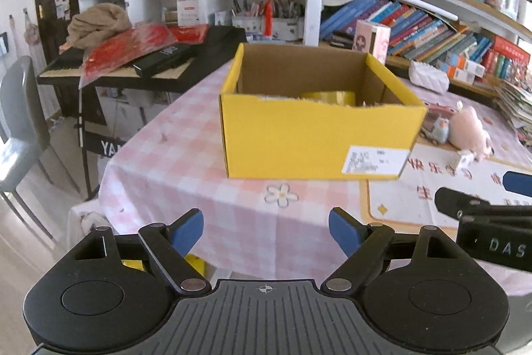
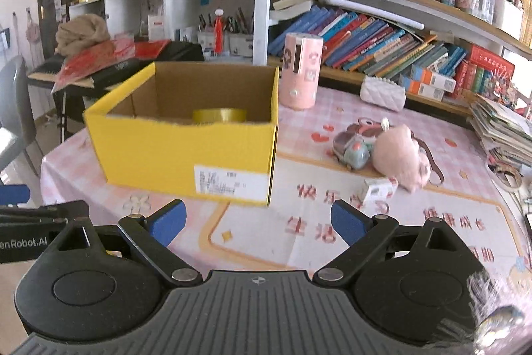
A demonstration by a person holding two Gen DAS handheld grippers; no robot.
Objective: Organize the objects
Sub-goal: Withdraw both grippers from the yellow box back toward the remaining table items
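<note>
An open yellow cardboard box (image 1: 312,138) (image 2: 173,148) stands on the pink checked tablecloth, with a yellow tape roll (image 1: 329,97) (image 2: 219,115) inside it. My left gripper (image 1: 266,230) is open and empty, in front of the box above the table's near edge. My right gripper (image 2: 257,220) is open and empty, in front of the box's right corner. A pink plush toy (image 2: 402,155), a small grey toy (image 2: 354,150) and a small white carton (image 2: 379,188) lie to the right of the box.
A pink cylinder (image 2: 301,70) stands behind the box and a white quilted pouch (image 2: 382,93) lies further right. Bookshelves (image 2: 399,32) run along the back. A keyboard (image 1: 133,62) with red bags and a grey chair (image 1: 16,122) are at the left. A paper stack (image 2: 502,128) lies at the right.
</note>
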